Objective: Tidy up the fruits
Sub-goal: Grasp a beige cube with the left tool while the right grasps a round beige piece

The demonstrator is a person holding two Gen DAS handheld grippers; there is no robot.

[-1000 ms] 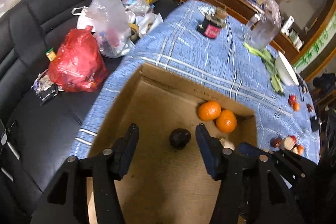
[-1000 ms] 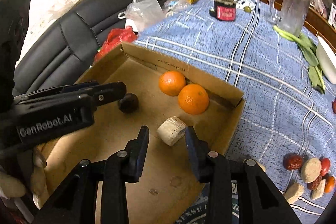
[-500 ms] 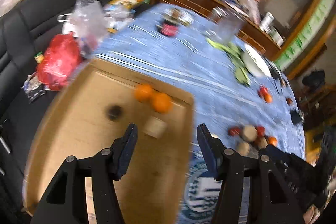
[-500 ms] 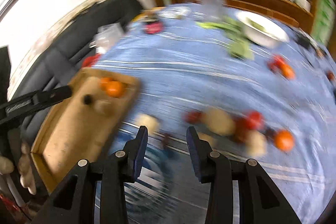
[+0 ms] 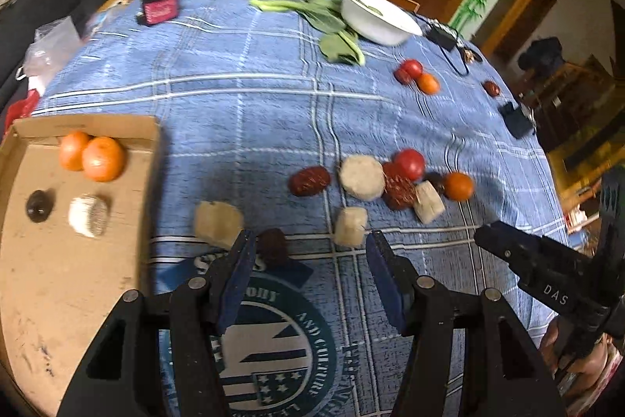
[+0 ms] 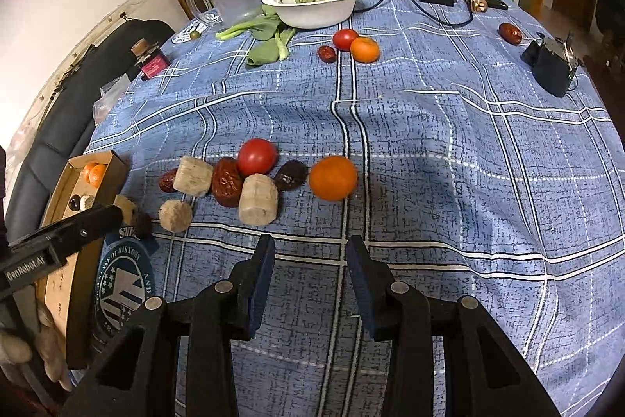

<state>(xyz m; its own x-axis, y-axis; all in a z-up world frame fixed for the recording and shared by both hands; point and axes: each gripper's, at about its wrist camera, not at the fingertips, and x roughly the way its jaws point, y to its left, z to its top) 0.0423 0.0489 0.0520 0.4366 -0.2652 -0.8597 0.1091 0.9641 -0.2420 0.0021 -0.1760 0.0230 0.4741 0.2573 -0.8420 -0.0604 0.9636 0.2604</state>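
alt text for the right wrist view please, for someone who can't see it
Open, empty right tongs hover over a blue checked tablecloth, aimed at a cluster of fruit: an orange, a tomato, red dates and pale chunks. At far left sits a cardboard box holding two oranges.

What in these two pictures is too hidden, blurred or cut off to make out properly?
- Cardboard tray: left wrist view, its near end runs off the picture's edge.
- Dark fuzzy fruit: left wrist view, partly behind the left gripper finger.
- White bowl: right wrist view, its rim hides most of the contents; only some greens show.
- Pale cut pieces: both views, what they are cannot be told.
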